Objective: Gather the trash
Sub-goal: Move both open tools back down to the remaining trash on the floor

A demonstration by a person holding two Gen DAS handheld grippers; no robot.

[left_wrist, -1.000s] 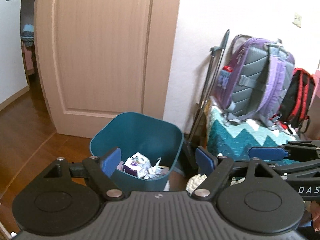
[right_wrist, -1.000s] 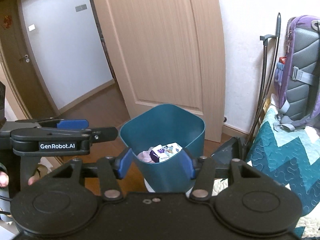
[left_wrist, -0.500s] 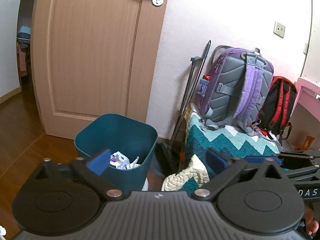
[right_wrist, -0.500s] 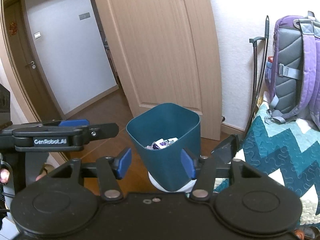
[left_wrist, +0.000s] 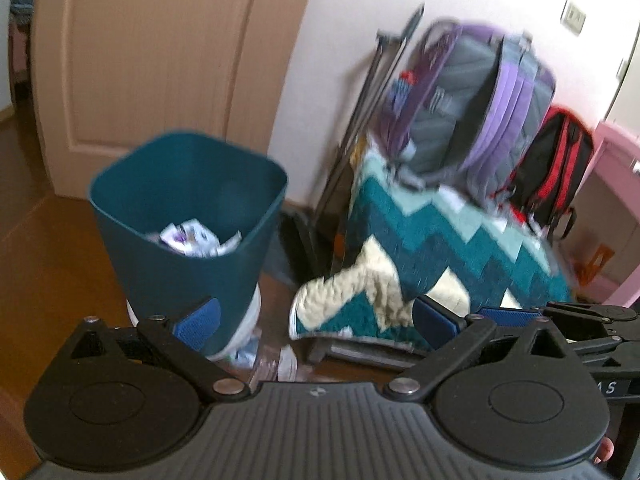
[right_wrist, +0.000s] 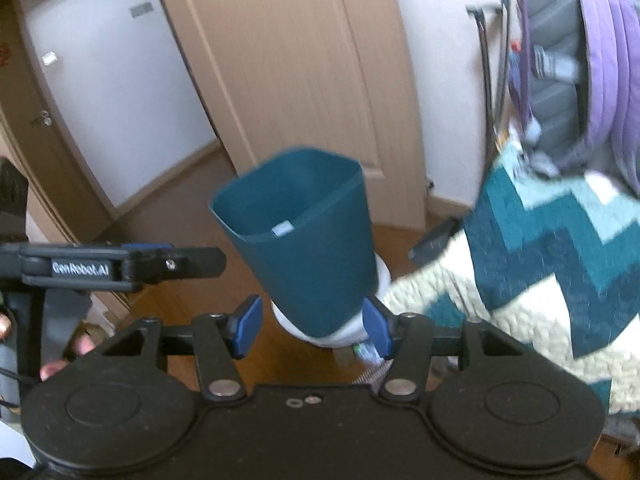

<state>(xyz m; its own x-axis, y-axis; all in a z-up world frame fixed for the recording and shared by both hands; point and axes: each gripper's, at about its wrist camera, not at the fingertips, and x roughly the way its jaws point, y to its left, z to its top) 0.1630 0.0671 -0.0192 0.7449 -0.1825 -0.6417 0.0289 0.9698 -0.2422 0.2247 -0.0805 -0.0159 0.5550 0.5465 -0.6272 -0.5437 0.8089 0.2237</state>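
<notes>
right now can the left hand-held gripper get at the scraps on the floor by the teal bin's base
Probably yes: the left hand-held gripper is wide open and empty, and the small pale scraps lie on bare wooden floor just ahead, beside the teal plastic bin.

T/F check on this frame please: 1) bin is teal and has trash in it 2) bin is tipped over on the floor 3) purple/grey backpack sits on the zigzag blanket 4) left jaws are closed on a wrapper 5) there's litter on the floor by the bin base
1) True. The teal bin holds crumpled wrappers.
2) False. It stands upright on the wooden floor.
3) True. The purple and grey backpack rests on top of the zigzag blanket.
4) False. The left gripper has its jaws wide open with nothing gripped.
5) True. Small scraps of litter lie on the floor beside the bin's base.
</notes>
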